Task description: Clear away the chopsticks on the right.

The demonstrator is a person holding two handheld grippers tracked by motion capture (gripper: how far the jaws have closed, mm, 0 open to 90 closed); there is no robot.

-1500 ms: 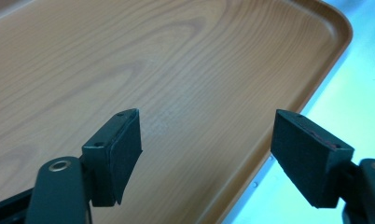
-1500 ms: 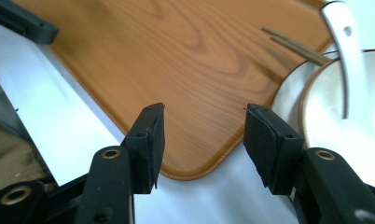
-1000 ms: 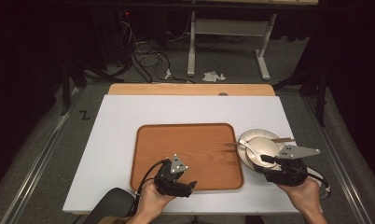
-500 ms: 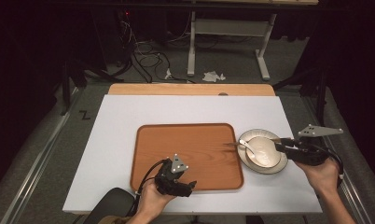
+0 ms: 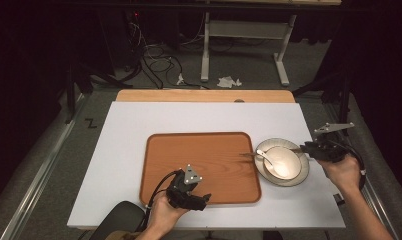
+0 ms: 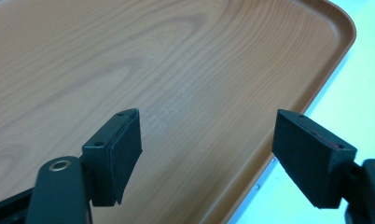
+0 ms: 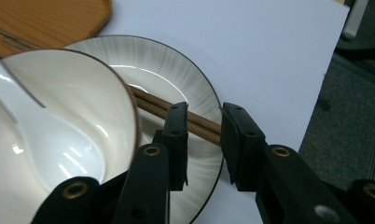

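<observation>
Two chopsticks [image 7: 176,113] we list between the closing right gripper [image 7: 203,140], unlifted from the plate [image 7: 195,93]; left gripper [image 6: 209,154] open, empty above the tray [image 6: 176,56].

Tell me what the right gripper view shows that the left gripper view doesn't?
The right gripper view has the round grey-streaked ceramic plate, the glossy white bowl with a white ceramic spoon, and two brown wooden chopsticks lying between the right gripper's jaws, which have just been closing. The left gripper view has the left gripper, open above bare wood. Both views share the brown wooden tray and the white table.
</observation>
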